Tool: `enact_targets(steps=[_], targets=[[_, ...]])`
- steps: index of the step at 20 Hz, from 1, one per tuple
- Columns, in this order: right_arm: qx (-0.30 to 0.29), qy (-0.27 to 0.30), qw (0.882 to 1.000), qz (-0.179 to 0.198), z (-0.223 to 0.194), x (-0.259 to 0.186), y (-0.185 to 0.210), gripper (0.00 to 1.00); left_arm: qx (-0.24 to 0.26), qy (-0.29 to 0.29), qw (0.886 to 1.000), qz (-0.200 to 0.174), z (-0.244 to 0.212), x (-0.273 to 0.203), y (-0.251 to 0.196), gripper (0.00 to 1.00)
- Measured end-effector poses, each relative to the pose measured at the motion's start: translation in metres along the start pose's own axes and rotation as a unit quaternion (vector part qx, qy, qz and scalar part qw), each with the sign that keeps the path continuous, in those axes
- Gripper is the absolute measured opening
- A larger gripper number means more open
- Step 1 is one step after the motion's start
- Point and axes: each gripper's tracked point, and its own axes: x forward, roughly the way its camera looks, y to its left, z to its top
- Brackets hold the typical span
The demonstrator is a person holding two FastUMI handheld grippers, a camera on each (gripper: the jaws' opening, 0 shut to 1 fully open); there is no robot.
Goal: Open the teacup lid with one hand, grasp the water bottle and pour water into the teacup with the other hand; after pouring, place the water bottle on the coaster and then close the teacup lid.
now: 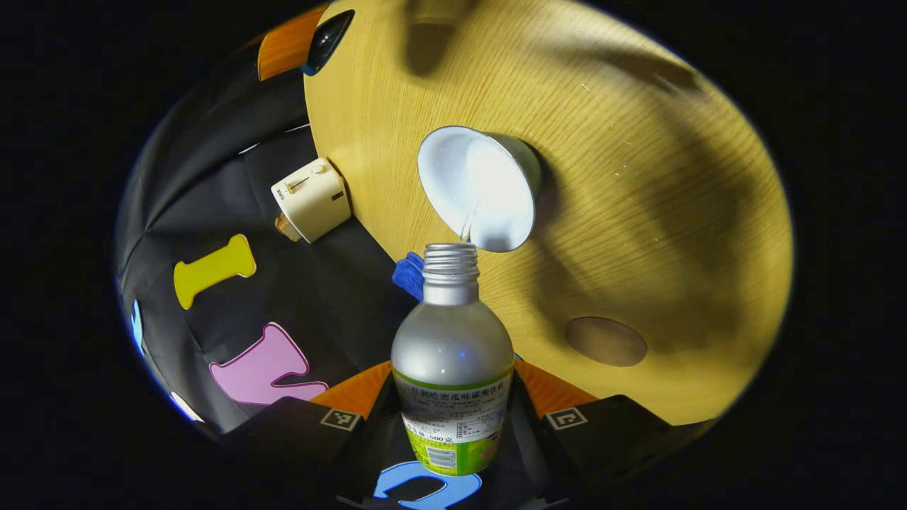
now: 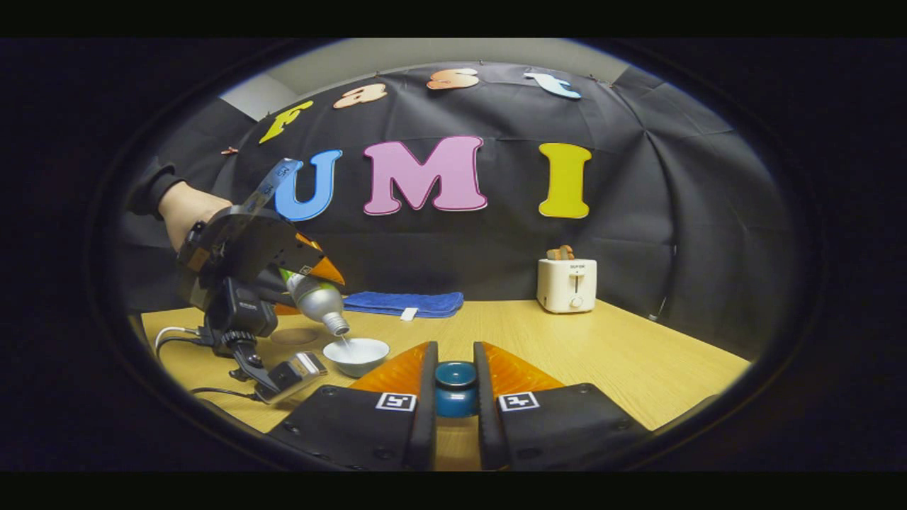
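1. The left gripper (image 1: 453,425) pinches the water bottle (image 1: 452,368) around its labelled lower body, a finger pressing on each side. The bottle is tipped neck-down, and a thin stream runs from its open threaded mouth.
2. The right gripper (image 2: 454,386) has its two fingers closed against the blue knob of the teacup lid (image 2: 455,386) and holds it above the table, well apart from the cup.
3. The teacup (image 1: 478,188) stands uncovered on the wooden table (image 1: 638,177), just below the bottle's mouth. In the right gripper view it sits as a white bowl (image 2: 356,354) under the tilted bottle (image 2: 319,297).
4. The coaster (image 1: 606,341), a round brown disc, lies flat on the table near the cup and is bare.
5. Handling, as a judgement: the bottle looks like thin plastic, so a hard squeeze would likely dent it and push out water. Its smooth wall may slip, so the labelled waist is the sound place to hold. It grows lighter as it empties.
6. The lid looks hard, glazed and breakable; the knob is its only good hold, and it should be lowered level onto the rim.
7. Farther off stand a toaster (image 2: 567,285) and a folded blue cloth (image 2: 411,303).
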Motion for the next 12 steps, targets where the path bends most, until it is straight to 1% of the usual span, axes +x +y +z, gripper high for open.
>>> enact_targets(steps=[1,2,3,4,5,6,7,9,10,11,12], targets=[[0.0,0.0,1.0,0.0,0.0002,0.0004,0.0001,0.28,0.0,0.002,1.0,0.001,-0.0008,0.0007,0.0011,0.79],[0.0,0.0,1.0,0.0,0.0002,0.0002,0.0001,0.31,0.0,0.003,1.0,0.001,-0.0005,0.0013,0.0002,0.8],[0.0,0.0,1.0,0.0,0.0001,0.0002,0.0,0.28,-0.001,0.005,1.0,0.002,0.0009,-0.0006,-0.0001,0.8],[0.0,0.0,1.0,0.0,0.0003,0.0002,-0.0001,0.31,0.0,0.007,1.0,0.003,0.0012,-0.0012,-0.0011,0.8],[0.0,0.0,1.0,0.0,0.0004,-0.0004,-0.0001,0.28,0.0,0.009,1.0,0.004,0.0012,-0.0021,-0.0001,0.8],[0.0,0.0,1.0,0.0,0.0,0.0006,0.0,0.31,0.0,0.01,1.0,0.005,-0.0005,-0.0026,0.0,0.8],[0.0,0.0,1.0,0.0,0.0003,0.0003,-0.0001,0.28,0.0,0.011,1.0,0.005,-0.0012,-0.0019,0.001,0.8],[0.0,0.0,1.0,0.0,0.0003,0.0,-0.0001,0.28,0.001,0.012,1.0,0.009,0.0003,-0.003,0.0008,0.8],[0.0,0.0,1.0,0.0,0.0007,0.0002,0.0,0.31,0.001,0.013,1.0,0.01,0.0017,-0.004,-0.0003,0.8],[0.0,0.0,1.0,0.0,0.0007,0.0003,0.0,0.28,0.0,0.013,1.0,0.011,0.0019,-0.0048,0.0004,0.8],[0.0,0.0,1.0,0.0,0.0006,0.0001,-0.0003,0.28,0.0,0.014,1.0,0.013,0.0028,-0.0054,-0.0005,0.8]])
